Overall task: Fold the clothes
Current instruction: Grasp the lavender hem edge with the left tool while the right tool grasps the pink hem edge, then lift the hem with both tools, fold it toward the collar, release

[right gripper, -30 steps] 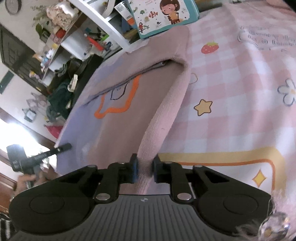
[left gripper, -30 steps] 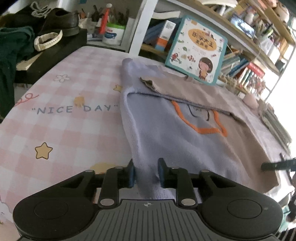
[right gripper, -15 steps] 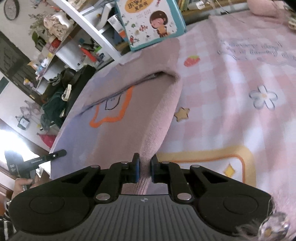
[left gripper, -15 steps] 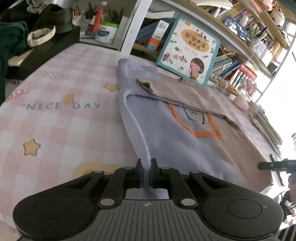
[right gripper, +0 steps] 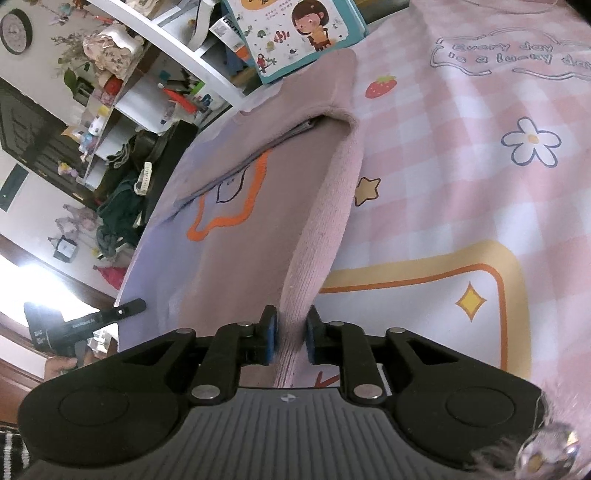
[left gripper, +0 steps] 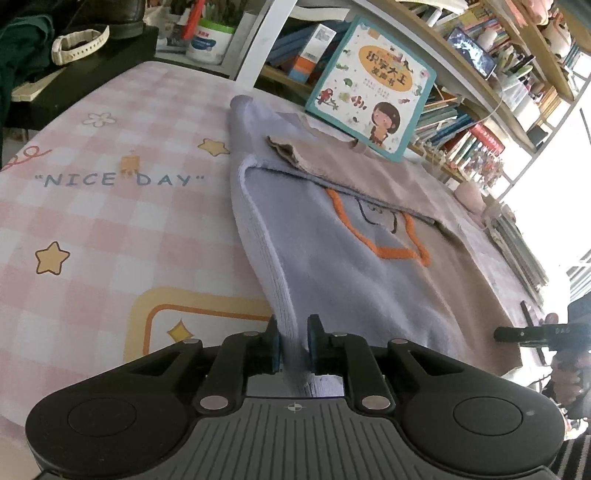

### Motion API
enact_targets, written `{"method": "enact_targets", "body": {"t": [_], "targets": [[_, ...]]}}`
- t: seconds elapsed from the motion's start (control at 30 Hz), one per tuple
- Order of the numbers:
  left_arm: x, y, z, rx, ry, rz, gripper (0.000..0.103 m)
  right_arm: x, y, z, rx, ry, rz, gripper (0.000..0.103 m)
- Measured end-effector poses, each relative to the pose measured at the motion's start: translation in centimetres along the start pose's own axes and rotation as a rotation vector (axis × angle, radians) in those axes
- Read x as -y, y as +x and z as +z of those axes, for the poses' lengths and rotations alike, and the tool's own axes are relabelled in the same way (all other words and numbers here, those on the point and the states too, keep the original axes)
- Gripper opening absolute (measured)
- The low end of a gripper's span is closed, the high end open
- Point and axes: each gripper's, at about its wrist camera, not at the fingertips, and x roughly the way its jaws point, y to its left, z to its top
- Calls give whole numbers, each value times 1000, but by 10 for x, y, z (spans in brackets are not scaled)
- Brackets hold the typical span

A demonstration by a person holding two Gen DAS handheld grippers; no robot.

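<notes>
left wrist view: low and close over the left gripper [left gripper: 293,349], facing the bookshelf [left gripper: 480,122].
right wrist view: equally low, behind the right gripper [right gripper: 290,339].
shared: the sweater [left gripper: 332,251], picture book [right gripper: 291,33].

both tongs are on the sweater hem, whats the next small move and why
Probably lift both corners together and carry the hem toward the picture book. The left tongs and right tongs each pinch the lilac-and-pink knitted sweater, which lies flat with sleeves folded in.

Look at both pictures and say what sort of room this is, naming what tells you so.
Probably a lived-in home room, perhaps a child's study or bedroom. A table under a pink checked cloth, a children's picture book leaning against crowded shelves, and a sweater spread out for folding all suggest it.
</notes>
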Motion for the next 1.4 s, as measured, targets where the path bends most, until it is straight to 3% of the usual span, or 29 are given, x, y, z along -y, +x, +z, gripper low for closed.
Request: {"method": "enact_targets", "body": {"t": [0.2, 0.53, 0.63, 0.83, 0.97, 1.2, 1.4], "targets": [[0, -6, -6, 2, -4, -12, 6, -1, -9, -7, 0, -24, -13, 10], [-10, -32, -31, 54, -174, -169, 5, -3, -44, -30, 10, 12, 39, 9], [-13, -33, -28, 89, -214, -208, 5, 2, -48, -26, 32, 72, 99, 9], [-20, -41, -1, 315, -332, -368, 6, -14, -70, 13, 231, 45, 298, 9], [-14, -33, 26, 432, -352, -448, 6, -22, -69, 45, 346, 18, 324, 9], [-10, -12, 74, 465, -359, -422, 6, -11, -51, 94, 452, 105, 309, 9], [-21, 13, 98, 446, -415, -398, 6, 11, -20, 128, 458, 269, 324, 9]]}}
